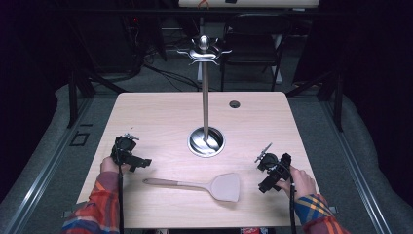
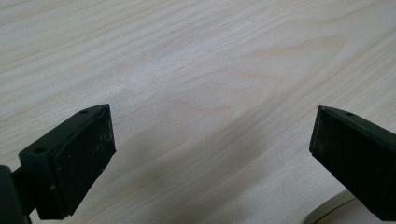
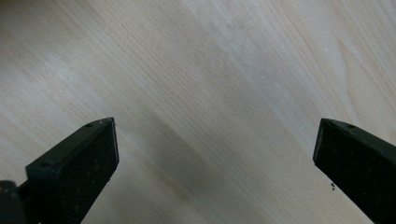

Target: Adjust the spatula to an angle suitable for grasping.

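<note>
From the high view, the spatula [image 1: 204, 185] lies flat near the table's [image 1: 160, 112] front edge, between both grippers – reachable from either side – below the utensil stand [image 1: 205, 97]. The left gripper [image 2: 212, 135] view shows jaws spread, empty, over bare wood. The right gripper [image 3: 215, 144] view likewise – wide apart, holding nothing.

Perhaps a pale rim [image 2: 334, 210] cut off at the left gripper view's bottom edge, identity unclear.
</note>
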The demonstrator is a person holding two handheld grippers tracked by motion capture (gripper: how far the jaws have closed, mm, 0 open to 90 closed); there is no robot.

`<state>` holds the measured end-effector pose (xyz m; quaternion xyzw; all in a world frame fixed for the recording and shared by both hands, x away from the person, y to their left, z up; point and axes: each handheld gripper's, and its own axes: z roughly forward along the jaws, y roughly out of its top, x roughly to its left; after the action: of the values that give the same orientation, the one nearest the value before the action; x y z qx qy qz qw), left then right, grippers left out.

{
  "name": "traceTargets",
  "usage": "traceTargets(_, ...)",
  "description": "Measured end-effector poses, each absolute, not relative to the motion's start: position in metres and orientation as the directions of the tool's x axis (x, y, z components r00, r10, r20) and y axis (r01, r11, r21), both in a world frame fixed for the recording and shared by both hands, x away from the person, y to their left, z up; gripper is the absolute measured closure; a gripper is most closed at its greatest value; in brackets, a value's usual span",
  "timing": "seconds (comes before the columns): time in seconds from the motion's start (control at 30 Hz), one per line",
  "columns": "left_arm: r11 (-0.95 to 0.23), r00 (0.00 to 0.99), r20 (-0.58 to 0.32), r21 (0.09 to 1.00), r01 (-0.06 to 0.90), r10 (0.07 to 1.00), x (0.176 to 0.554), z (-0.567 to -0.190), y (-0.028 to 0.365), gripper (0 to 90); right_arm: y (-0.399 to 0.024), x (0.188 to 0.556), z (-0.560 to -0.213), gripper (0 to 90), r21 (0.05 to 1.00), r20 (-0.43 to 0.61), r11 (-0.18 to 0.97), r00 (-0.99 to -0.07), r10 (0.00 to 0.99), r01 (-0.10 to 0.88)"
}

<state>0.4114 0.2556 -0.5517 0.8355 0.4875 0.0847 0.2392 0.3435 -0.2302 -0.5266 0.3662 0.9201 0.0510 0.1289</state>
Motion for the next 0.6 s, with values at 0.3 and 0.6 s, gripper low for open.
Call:
traceTargets(0.3,-0.406,0.511,-0.097,0.489,0.772,0.854,0.4105,-0.5516,0.2550,0.0,-0.2296,0.3441,-0.5285,0.0,0.195,-0.205,0.719,-0.689,0.695,0.667)
traceTargets(0.6,-0.394,0.499,-0.097,0.492,0.776,0.861,0.4073,-0.5506,0.2614,0.0,-0.2251,0.3463,-0.5273,0.0,0.205,-0.206,0.715,-0.684,0.699,0.669)
